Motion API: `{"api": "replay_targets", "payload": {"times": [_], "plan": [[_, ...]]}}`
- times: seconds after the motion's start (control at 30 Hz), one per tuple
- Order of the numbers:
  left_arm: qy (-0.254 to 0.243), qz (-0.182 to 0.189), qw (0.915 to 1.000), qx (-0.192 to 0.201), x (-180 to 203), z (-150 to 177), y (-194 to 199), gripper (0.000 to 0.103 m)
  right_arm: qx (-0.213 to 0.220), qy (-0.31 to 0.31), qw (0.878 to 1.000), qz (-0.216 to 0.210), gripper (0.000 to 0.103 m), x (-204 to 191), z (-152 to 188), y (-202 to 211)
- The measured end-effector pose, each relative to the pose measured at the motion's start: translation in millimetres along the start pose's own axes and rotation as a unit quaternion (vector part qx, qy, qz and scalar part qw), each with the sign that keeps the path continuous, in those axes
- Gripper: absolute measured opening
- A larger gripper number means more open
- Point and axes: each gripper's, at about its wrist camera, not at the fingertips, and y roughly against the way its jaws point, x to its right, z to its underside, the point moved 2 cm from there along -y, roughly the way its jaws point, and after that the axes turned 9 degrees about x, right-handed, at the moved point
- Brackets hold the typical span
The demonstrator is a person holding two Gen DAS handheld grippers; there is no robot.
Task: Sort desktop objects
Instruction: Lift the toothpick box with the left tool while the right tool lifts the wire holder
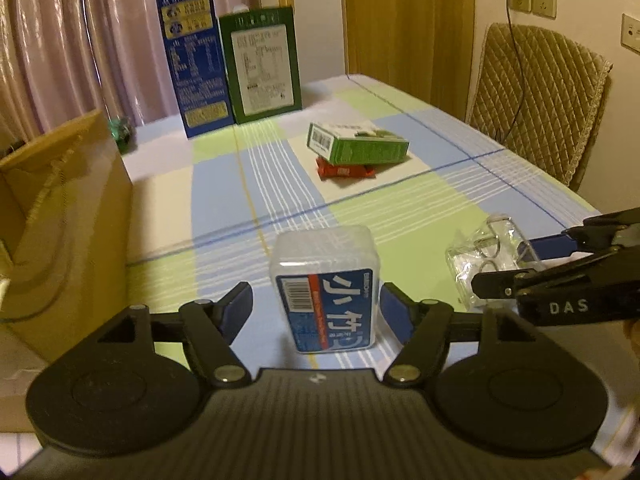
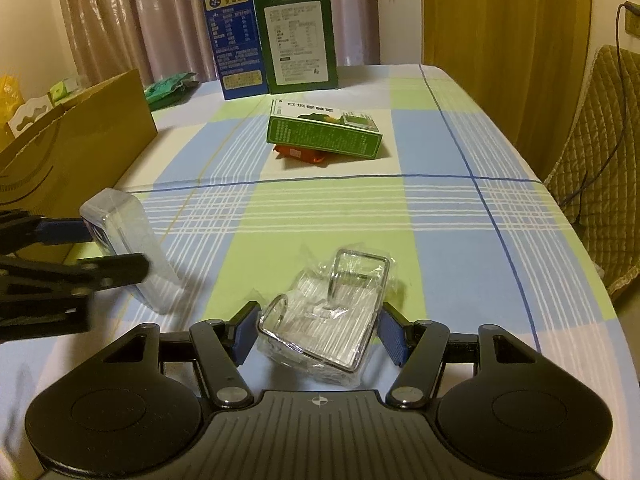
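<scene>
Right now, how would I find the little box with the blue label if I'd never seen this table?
Start at the checked tablecloth and come to its near edge, right in front of the left tool. Between its blue pads stands the clear plastic box with a blue label and barcode. Its neighbour, the crinkly clear packet, has no label and lies flat; the green carton lies farther back.

red packet (image 1: 346, 170) mostly hidden under green box (image 1: 357, 145), chair (image 1: 540, 96) cut off at right edge
</scene>
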Motion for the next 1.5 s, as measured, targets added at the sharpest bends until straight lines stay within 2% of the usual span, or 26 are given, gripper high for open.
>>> {"api": "replay_targets", "payload": {"times": [0.07, 0.1, 0.13, 0.53, 0.87, 1.17, 1.4, 1.5], "plan": [[-0.002, 0.004, 0.9999, 0.012, 1.2, -4.2, 2.1, 0.062, 0.001, -0.001, 1.000, 0.001, 0.060, -0.3, -0.2, 0.6], [-0.002, 0.010, 0.9999, 0.013, 2.0, -6.1, 0.3, 0.053, 0.001, -0.001, 1.000, 0.001, 0.060, -0.4, -0.4, 0.6], [-0.001, 0.014, 0.9998, 0.011, 2.6, -7.3, -2.3, 0.053, 0.001, -0.001, 1.000, 0.001, 0.060, -0.4, -0.6, 0.4], [-0.009, 0.018, 0.9997, 0.013, 5.1, -19.6, -37.7, 0.054, 0.005, -0.003, 1.000, 0.003, 0.059, 0.5, -3.5, -0.8], [-0.004, 0.013, 0.9997, -0.019, 6.4, -1.3, -52.1, 0.060, 0.008, 0.008, 1.000, 0.010, 0.060, -0.7, -3.1, -2.8], [-0.008, 0.006, 0.9994, -0.034, 10.1, 7.5, -52.4, 0.060, 0.008, 0.007, 1.000, 0.011, 0.060, -0.5, -2.2, -2.7], [0.013, 0.008, 0.9986, -0.051, 6.6, 11.0, -56.9, 0.055, 0.010, 0.002, 1.000, 0.021, 0.072, -0.5, -1.3, -1.6], [0.013, 0.007, 0.9986, -0.050, 7.0, 11.0, -56.9, 0.055, 0.013, -0.011, 1.000, 0.025, 0.073, -1.0, -1.3, -0.7]]}}
